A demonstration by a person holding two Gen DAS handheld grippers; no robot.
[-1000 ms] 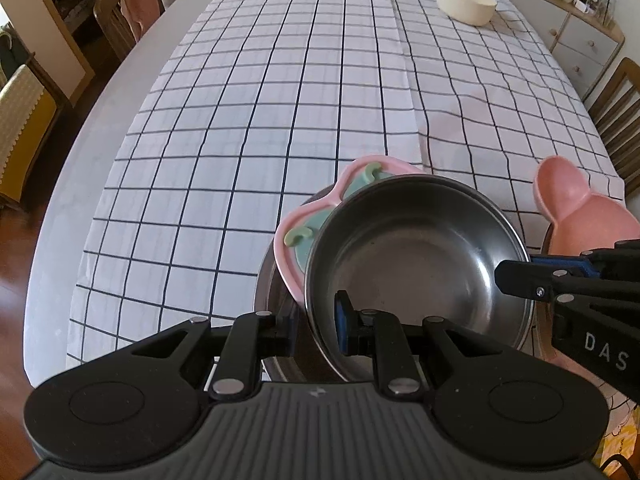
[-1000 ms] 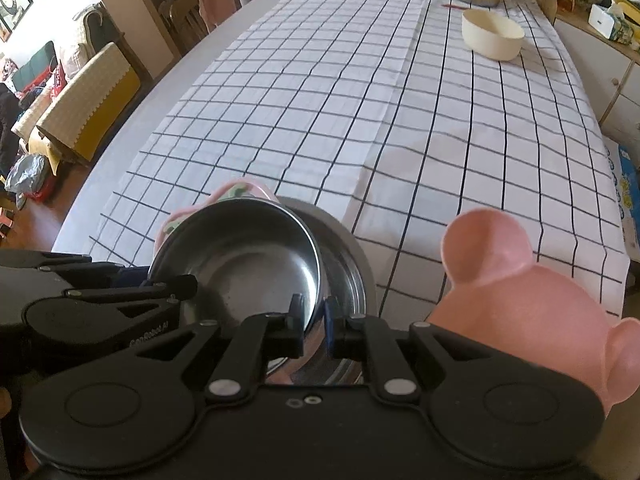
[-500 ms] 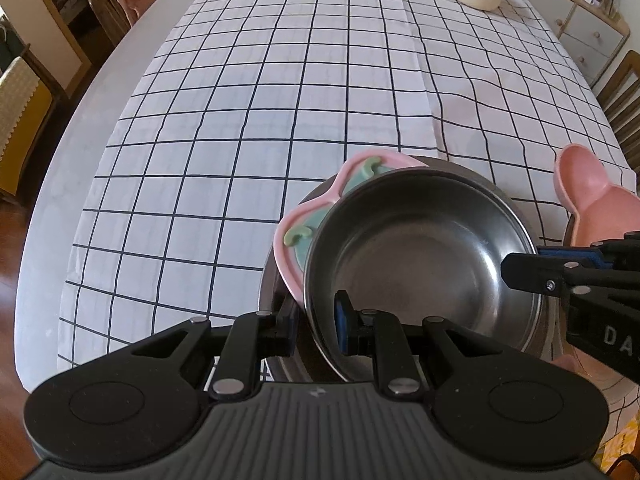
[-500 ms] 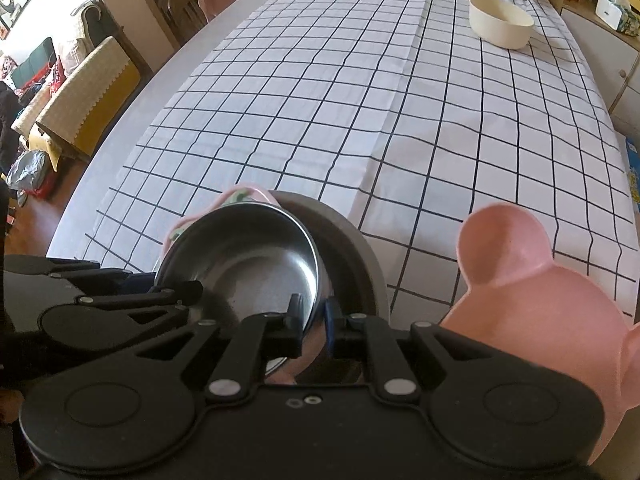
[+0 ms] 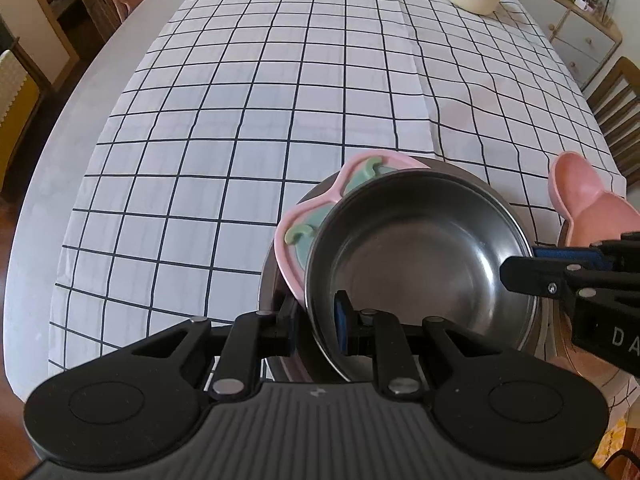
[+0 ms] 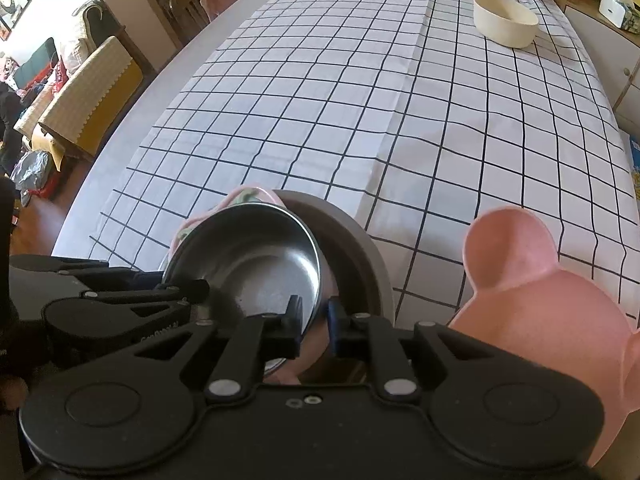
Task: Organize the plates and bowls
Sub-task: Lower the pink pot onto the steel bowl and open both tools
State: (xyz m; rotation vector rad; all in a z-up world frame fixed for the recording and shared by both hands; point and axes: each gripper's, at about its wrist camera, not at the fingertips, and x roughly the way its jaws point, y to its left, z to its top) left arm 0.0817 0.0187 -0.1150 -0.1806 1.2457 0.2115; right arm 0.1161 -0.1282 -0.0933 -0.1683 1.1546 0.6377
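Loosening is the news on the right: the right claw (image 6: 314, 322) has just been opening, and a sliver of gap now shows between its pads and the rim of the steel bowl (image 5: 416, 252) that sits between them, where a moment ago they were clamped tight on that rim. The left claw (image 5: 318, 330) has not budged; it pinches the bowl's near edge just as it did a second back.

The steel bowl rests tilted on a pink and green plate (image 5: 320, 208), which itself lies in a wider grey metal bowl (image 6: 356, 248) near the front edge of the desk (image 5: 260, 100). That stack sits where it sat before. Beside it on the right is a pink bear-eared dish (image 6: 532, 304), apart from the stack, and a cream bowl (image 6: 506, 20) stands well away at the far end of the checked cloth.

My reading is that the steel bowl has been set onto the pile and the right hand is letting go first. The bowl sits askew over the plate, so it may slide or rock once the left grip releases too.
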